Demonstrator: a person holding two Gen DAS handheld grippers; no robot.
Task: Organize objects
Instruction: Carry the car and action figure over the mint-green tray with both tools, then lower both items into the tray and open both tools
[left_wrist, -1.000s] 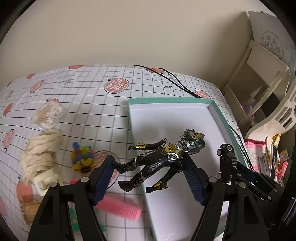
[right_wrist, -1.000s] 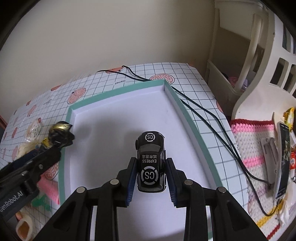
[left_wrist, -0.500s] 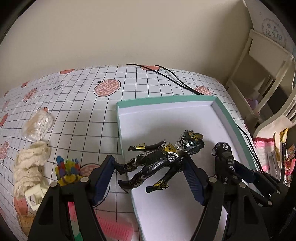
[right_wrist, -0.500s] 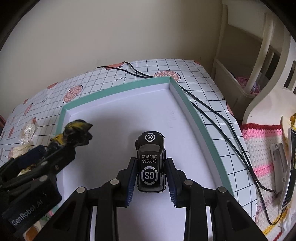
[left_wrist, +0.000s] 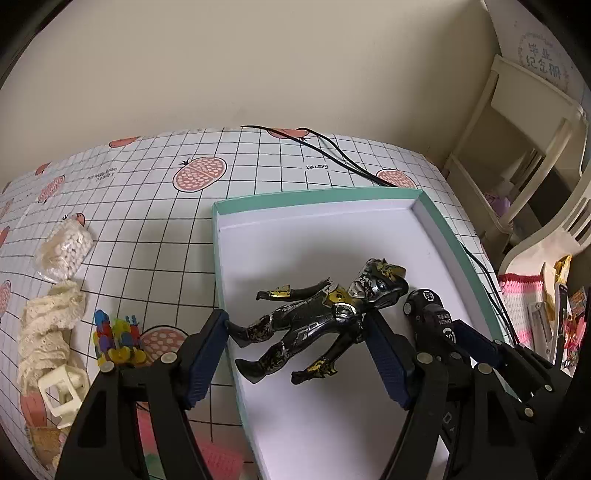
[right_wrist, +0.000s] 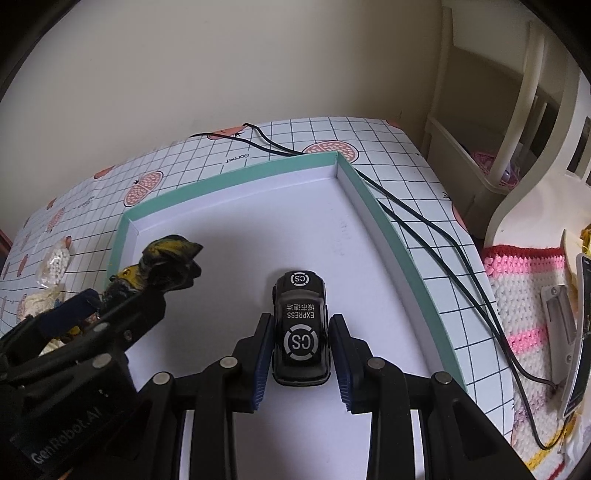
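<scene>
Closest in, the left gripper (left_wrist: 297, 350) clamps a black and gold action figure (left_wrist: 314, 321) between its blue pads, one pad against a foot at 9 o'clock, the other behind the shoulder at 3 o'clock. The figure lies crosswise in the jaws, its long axis running from the feet at 8 o'clock up to the helmeted head at 2 o'clock. It hangs over the near left part of a white tray with a teal rim (left_wrist: 314, 195); whether it touches the floor of the tray I cannot tell.

The right gripper (right_wrist: 300, 360) pinches a small black toy car (right_wrist: 300, 328) by its sides. The car's long axis runs along the fingers, its far end pointing to 12 o'clock over the middle of the tray (right_wrist: 391, 236). Its wheels are hidden, so contact with the tray is unclear. From this side only the figure's head (right_wrist: 170, 258) pokes out above the left tool's frame; the rest is blocked.

Left of the tray, on the grid-patterned tablecloth (left_wrist: 147, 236), the near things are half hidden by the gripper: something pink (left_wrist: 221, 459) cut off at the bottom edge, and a cream plastic piece (left_wrist: 61, 391). Beyond them sit a cluster of coloured plastic bits (left_wrist: 116, 339), a roll of cream lace (left_wrist: 48, 332) and, farther at 10 o'clock, a bag of white beads (left_wrist: 68, 249). Black cables (left_wrist: 332, 155) trail off the far edge of the table towards the wall.
</scene>
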